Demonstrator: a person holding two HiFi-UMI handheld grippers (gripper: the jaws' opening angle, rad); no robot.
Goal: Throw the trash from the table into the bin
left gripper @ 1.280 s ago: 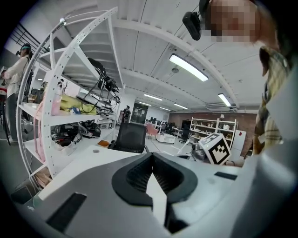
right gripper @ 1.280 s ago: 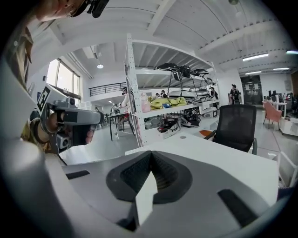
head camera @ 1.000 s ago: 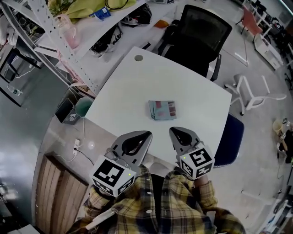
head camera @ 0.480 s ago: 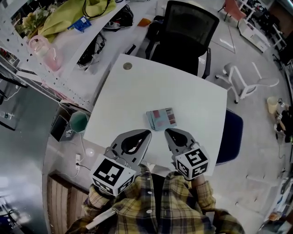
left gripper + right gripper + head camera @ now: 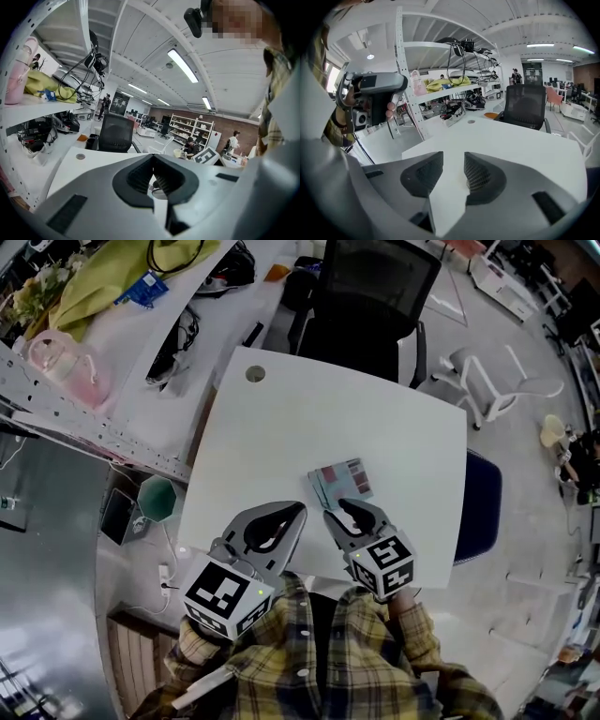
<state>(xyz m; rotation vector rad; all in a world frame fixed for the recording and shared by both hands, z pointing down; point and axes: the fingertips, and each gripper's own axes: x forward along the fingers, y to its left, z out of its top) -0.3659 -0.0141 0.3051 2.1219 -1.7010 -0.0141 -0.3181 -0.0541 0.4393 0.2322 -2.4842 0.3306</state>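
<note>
Flat pink-and-teal paper packet (image 5: pixel 340 483), the trash, lies toward the near edge of the white table (image 5: pixel 309 409). The right gripper (image 5: pixel 346 511), its jaws just opened to a moderate gap with nothing between them, sits just short of the packet, apparently to grasp it. The left gripper (image 5: pixel 292 514) waits closed and empty.

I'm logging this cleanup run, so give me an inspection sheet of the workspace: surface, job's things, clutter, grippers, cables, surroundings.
Surface: white table, bare apart from one packet.
Job's things: packet lies flat near the table's front edge; green bin stands on the floor at the table's left.
Clutter: nothing seen.
Grippers: left gripper shut, empty; right gripper open, jaws just been opening, nothing between them, tips by the packet.
Cables: white cable on the floor near the bin; black cables on the shelf.
Surroundings: black office chair behind the table; blue seat at its right.
</note>
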